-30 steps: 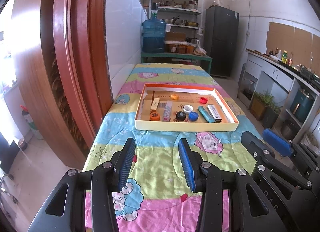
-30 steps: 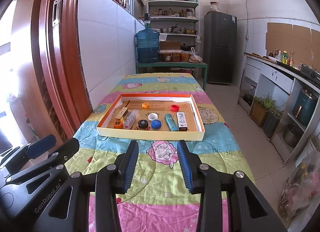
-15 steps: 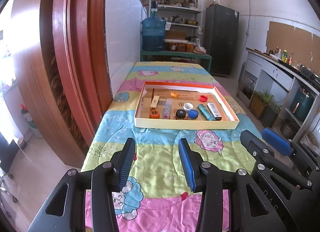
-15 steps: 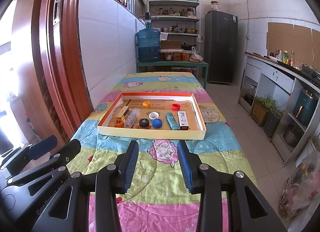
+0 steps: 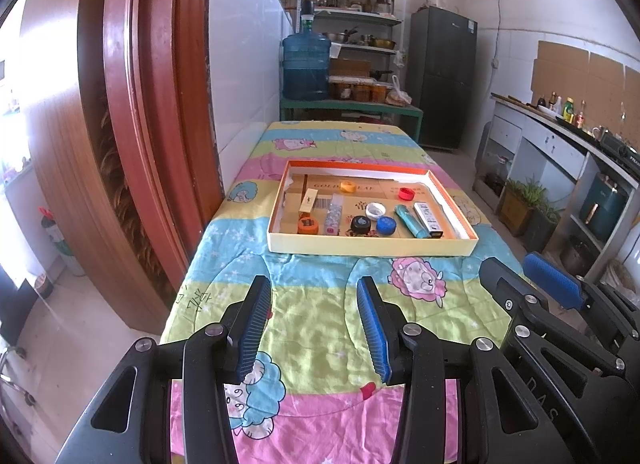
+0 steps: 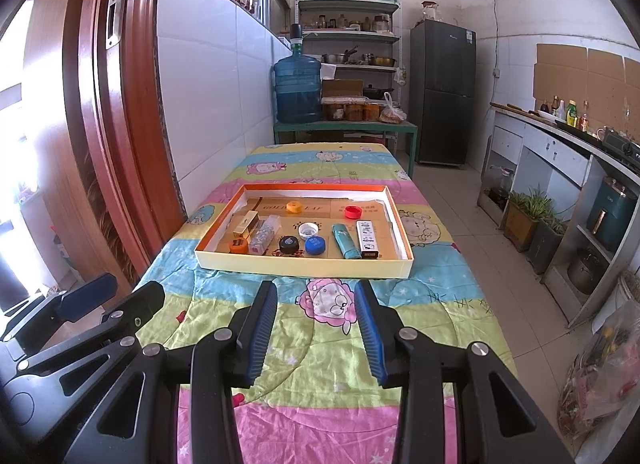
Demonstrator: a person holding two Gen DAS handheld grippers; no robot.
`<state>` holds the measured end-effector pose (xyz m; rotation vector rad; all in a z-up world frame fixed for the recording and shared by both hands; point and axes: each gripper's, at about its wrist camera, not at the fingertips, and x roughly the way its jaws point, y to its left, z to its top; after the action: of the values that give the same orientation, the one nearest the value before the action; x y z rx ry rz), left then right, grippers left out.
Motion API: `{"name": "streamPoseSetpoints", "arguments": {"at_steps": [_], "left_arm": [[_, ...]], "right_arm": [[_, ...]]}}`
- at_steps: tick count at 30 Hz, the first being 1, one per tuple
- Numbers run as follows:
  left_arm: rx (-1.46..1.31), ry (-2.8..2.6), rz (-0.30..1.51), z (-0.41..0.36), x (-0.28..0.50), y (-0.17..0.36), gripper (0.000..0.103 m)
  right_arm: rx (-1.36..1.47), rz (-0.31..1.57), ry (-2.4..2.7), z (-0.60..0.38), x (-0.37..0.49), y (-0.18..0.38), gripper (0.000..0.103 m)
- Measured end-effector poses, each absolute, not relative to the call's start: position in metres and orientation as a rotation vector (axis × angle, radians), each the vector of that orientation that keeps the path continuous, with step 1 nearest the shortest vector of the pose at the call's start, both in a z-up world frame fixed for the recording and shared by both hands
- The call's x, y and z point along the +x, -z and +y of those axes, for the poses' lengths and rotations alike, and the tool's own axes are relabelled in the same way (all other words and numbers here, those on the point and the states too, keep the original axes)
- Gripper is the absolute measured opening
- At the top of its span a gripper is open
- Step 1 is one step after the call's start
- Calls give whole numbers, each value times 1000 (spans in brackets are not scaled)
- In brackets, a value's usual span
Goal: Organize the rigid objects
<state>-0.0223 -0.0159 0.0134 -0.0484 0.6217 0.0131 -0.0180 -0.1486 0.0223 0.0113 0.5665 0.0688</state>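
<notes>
A shallow cardboard tray (image 5: 372, 252) (image 6: 304, 266) lies on the quilt-covered table. It holds several bottle caps, among them a blue cap (image 5: 386, 225) (image 6: 315, 245), a black cap (image 5: 361, 223), a red cap (image 6: 353, 211) and an orange cap (image 6: 294, 206), plus a teal tube (image 6: 345, 241), a white box (image 6: 367, 238) and a gold box (image 6: 245, 222). My left gripper (image 5: 314, 326) and right gripper (image 6: 316, 330) are both open and empty, hovering over the near end of the table, well short of the tray.
The table (image 6: 320, 167) stands against a tiled wall and a wooden door frame (image 5: 132, 123) on the left. A water jug (image 6: 297, 89), shelves and a fridge (image 6: 442, 93) stand behind. A counter (image 6: 560, 131) and potted plants line the right side.
Both grippers have drawn back slightly from the tray, which looks a bit smaller and farther. Jaws stay open.
</notes>
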Motion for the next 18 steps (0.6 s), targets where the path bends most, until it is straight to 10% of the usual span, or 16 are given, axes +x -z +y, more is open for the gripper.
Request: {"name": "streamPoseSetpoints", "arguments": {"at_steps": [18], "left_arm": [[-48,-12,626,-15,-22,-12,46]], "right_arm": [[7,567,-72,-146,-18,-22,40]]}}
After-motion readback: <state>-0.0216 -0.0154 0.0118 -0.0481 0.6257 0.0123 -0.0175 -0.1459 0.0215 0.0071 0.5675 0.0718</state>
